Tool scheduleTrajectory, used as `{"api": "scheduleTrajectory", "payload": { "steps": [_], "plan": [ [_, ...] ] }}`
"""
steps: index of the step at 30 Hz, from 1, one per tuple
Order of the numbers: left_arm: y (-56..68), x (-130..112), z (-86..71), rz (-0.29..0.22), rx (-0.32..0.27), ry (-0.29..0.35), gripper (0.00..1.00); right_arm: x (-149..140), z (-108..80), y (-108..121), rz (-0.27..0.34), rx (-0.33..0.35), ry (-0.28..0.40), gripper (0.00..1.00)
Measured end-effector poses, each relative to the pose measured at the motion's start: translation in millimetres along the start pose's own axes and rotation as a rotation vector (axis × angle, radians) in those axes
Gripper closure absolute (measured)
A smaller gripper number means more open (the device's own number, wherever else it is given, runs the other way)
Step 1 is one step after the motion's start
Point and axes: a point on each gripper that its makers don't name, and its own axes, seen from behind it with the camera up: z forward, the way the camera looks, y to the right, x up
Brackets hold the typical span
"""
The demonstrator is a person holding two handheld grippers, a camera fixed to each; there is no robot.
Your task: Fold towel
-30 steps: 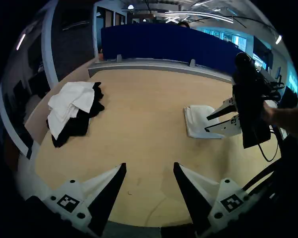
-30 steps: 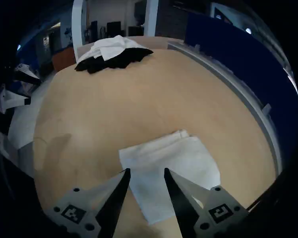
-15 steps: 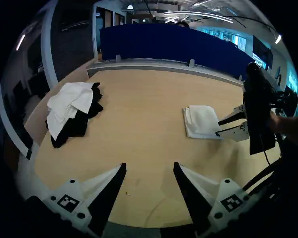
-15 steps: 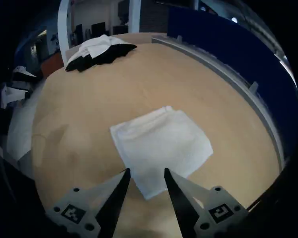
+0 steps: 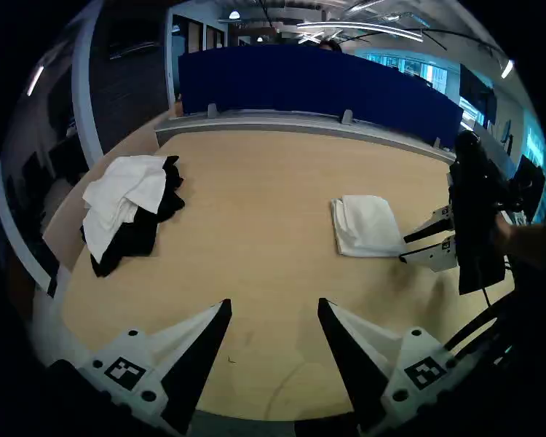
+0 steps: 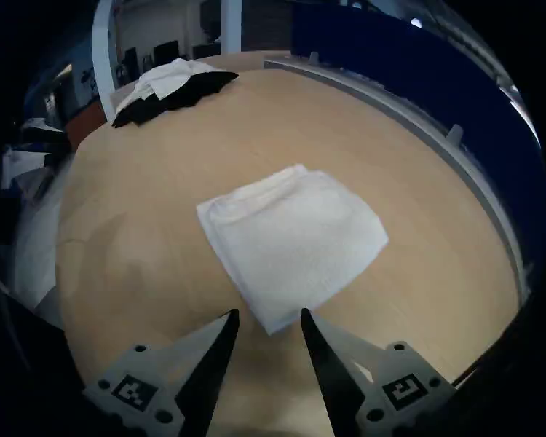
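The towel [image 6: 291, 240] lies flat on the wooden table [image 6: 418, 240], already folded into a thick white packet, layered edges on its far left side in the right gripper view. The right gripper [image 6: 268, 313] hangs just short of it, fingers parted with nothing between them. The packet sits cornerwise to this gripper, so its nearest corner points straight into the gap and its diagonal runs directly away.

The left gripper [image 5: 273, 301] is spread wide and empty over bare table. From there the towel is well apart, ahead and off to the right. So the right gripper is plainly the nearer one, and any further tidy or last fold looks like its job.

A heap of white and black cloth [image 5: 124, 211] waits at the far left of the table, well apart from both grippers.
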Motion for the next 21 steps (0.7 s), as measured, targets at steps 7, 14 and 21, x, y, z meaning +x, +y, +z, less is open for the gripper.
{"api": "scheduleTrajectory", "payload": {
  "steps": [7,14,21],
  "plan": [
    [-0.9,-1.1,0.8,-0.004,-0.002,0.0,0.13,-3.2,0.7,-1.2,0.006,0.001,-0.005,0.35],
    [-0.5,0.3,0.3,-0.002,-0.004,0.0,0.13,-5.7,2.5,-0.4,0.014,0.001,-0.009,0.45],
    [-0.5,-0.3,0.1,-0.001,-0.006,0.0,0.12,-9.6,3.8,0.5,0.024,-0.004,-0.016,0.57]
  ]
}}
